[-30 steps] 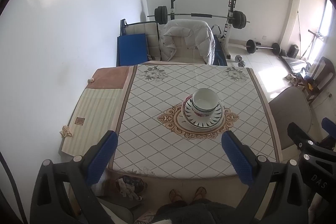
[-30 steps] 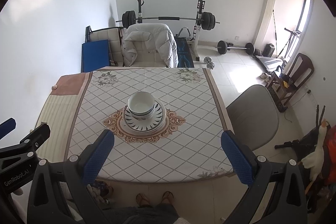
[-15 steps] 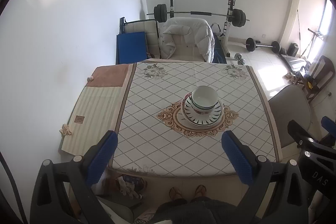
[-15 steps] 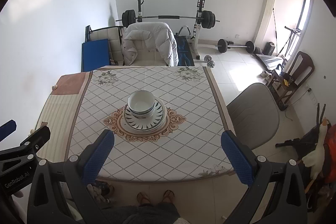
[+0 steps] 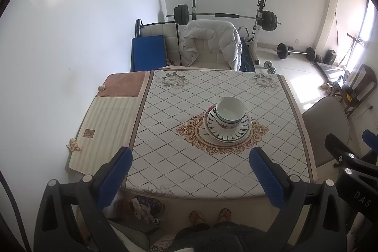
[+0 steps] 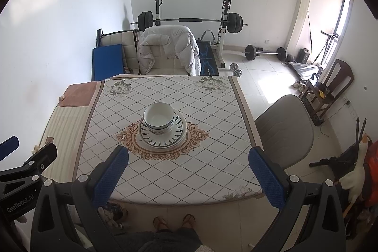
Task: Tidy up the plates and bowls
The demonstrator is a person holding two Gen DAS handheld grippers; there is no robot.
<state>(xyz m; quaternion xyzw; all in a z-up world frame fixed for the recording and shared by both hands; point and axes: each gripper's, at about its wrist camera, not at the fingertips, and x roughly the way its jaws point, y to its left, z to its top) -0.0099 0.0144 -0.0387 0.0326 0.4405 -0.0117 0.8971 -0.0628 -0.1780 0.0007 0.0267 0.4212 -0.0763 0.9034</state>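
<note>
Table (image 5: 179, 157) with a diamond-pattern cloth fills the middle of both wrist views, seen from high and back off its near edge; compared with a second ago it sits a little lower and smaller in frame, so both grippers have drifted up and away from it rather than toward it. Behind it a chair draped with a white puffer jacket (image 5: 210, 44) and a barbell rack (image 6: 189, 20); a grey padded chair (image 6: 285, 126) stands at the table's right side. On the cloth's central medallion the crockery is gathered into one stack: a wide plate with dark radiating rim marks (image 5: 230, 134) on top of at least one more plate, whose edge shows at the left, and nested bowls (image 5: 230, 109) seated on the plates, slightly toward the far-left of centre, the top bowl white inside and empty. The stack has not shifted between frames. No loose plate or bowl shows elsewhere on the table. Left gripper (image 5: 190, 168) has its blue pads spread wide, nothing between them, hanging above the near table edge, well apart from the stack. Right gripper (image 6: 189, 168) likewise splayed and empty. Judgement: stacking looks finished or nearly so, and the pull-back reads as a retreat after the last placement; only squaring the bowls on the plates might remain.
</note>
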